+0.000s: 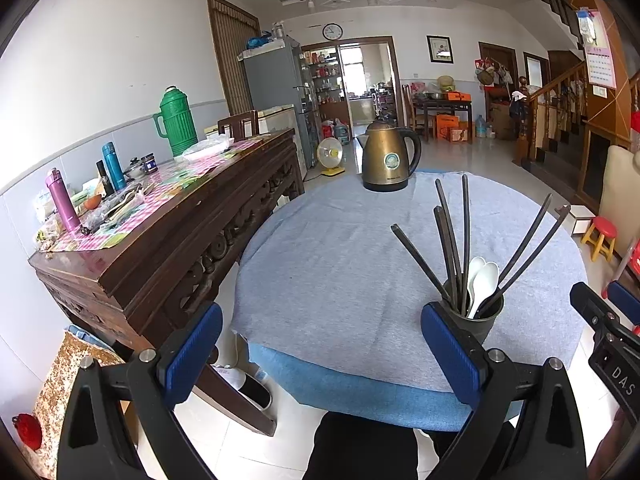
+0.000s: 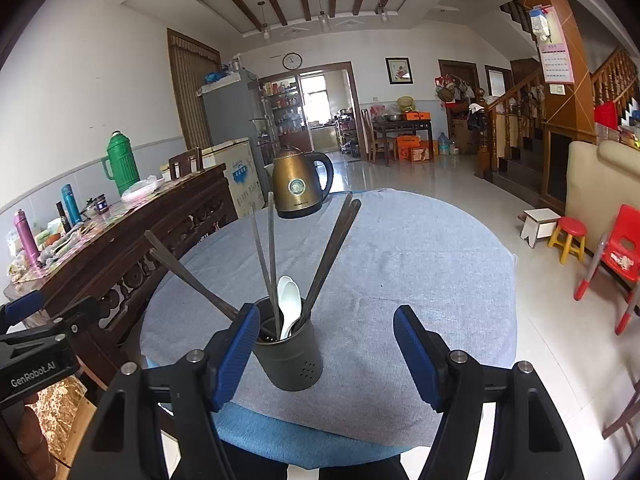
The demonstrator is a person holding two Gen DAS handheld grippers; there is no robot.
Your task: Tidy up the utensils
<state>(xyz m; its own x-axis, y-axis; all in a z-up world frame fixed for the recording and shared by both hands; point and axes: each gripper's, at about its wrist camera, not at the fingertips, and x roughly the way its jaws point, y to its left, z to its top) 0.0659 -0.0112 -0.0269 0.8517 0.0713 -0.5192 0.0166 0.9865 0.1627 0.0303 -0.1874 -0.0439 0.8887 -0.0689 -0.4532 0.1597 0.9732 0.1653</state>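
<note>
A dark cylindrical utensil holder [image 2: 290, 360] stands near the front edge of the round table [image 2: 420, 264] covered with grey cloth. It holds several dark chopsticks [image 2: 332, 252] fanned outward and two white spoons [image 2: 289, 300]. My right gripper [image 2: 324, 356] is open and empty, its left pad [image 2: 236, 356] just beside the holder. In the left wrist view the holder [image 1: 476, 318] with chopsticks [image 1: 452, 248] and spoons [image 1: 482, 280] sits behind the right pad [image 1: 452, 352] of my left gripper [image 1: 320, 356], which is open and empty over the table's front edge.
A gold electric kettle [image 1: 388, 158] stands at the table's far side. A carved wooden sideboard [image 1: 172, 240] with flasks and clutter runs along the left. Red and yellow stools [image 2: 568, 238] and a red child's chair [image 2: 618, 256] stand on the right.
</note>
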